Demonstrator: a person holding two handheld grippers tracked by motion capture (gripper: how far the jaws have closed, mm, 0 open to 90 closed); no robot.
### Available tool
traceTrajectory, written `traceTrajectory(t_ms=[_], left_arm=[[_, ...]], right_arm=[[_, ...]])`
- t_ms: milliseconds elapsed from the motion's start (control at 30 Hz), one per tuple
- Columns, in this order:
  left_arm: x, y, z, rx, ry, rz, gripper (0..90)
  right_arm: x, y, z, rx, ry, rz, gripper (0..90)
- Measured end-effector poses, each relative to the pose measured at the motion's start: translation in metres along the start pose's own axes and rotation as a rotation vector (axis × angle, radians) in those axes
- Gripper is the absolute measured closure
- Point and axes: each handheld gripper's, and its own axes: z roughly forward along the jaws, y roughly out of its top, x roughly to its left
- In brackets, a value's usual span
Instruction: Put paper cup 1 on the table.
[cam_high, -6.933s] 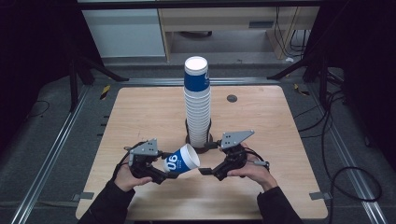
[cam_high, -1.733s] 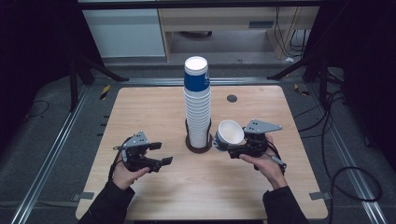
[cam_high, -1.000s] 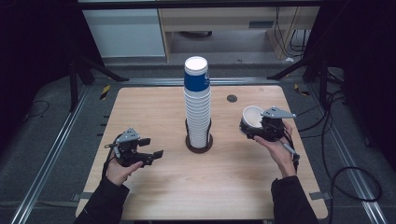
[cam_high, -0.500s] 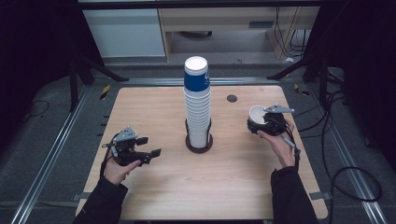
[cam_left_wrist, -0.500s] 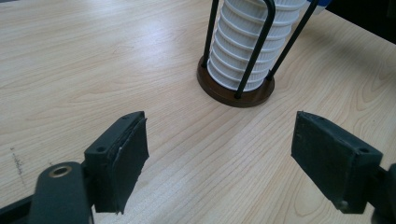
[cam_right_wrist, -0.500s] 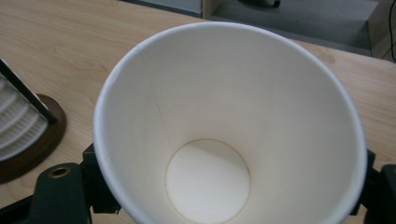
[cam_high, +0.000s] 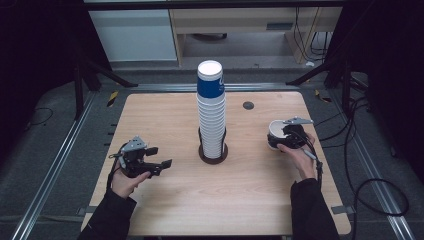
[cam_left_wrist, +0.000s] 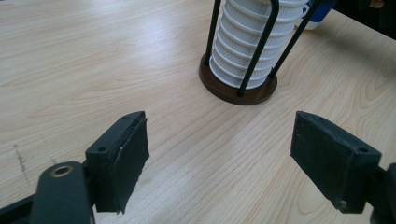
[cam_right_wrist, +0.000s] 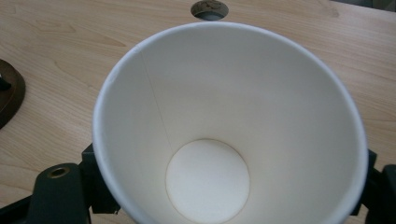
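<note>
While our right tongs (cam_high: 283, 138) stay clenched on the paper cup (cam_high: 276, 131), gripping its lower body from both sides with the mouth up, we judge the step in hand to be setting that cup down on the tabletop (cam_high: 170, 115), to the right of the cup stack (cam_high: 210, 107) and well apart from it. To do it well we would bring the cup's base flat onto the wood before loosening, keep the squeeze light so the thin wall does not buckle, and let go only once the cup stands by itself; then we would draw the tongs back level so they do not tip it. Our left tongs (cam_left_wrist: 224, 144) are released, jaws wide with nothing between them, resting to the left of the stack, near its brown base (cam_left_wrist: 236, 91). In the right gripper view the cup (cam_right_wrist: 229, 140) is plain white inside, with a rolled rim, a fine side seam and a round flat bottom, empty and clean. Beyond it, farther from the stack, a small round hole (cam_right_wrist: 208, 9) sits in the tabletop. The stack itself is ribbed white with a blue cup on top, held between thin black rods (cam_left_wrist: 259, 46).
</note>
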Motion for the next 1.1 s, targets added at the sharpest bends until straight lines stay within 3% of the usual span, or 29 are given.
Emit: traceTrajectory(t_ms=[400, 500, 767, 1100], left_arm=[[-0.001, 0.0, -0.001, -0.004, -0.007, 0.003, 18.8], [-0.001, 0.0, -0.001, -0.006, -0.006, 0.003, 18.7], [-0.002, 0.001, -0.001, -0.006, -0.009, 0.005, 18.6], [-0.001, 0.0, -0.001, -0.003, -0.014, 0.005, 18.5]], right_arm=[[0.004, -0.003, 0.007, 0.032, -0.007, -0.03, 18.0], [0.006, -0.003, 0.008, 0.032, -0.004, -0.043, 10.7], [0.008, 0.0, -0.002, 0.006, 0.008, -0.04, 5.5], [0.015, 0.004, -0.014, 0.014, -0.001, -0.058, 3.5]])
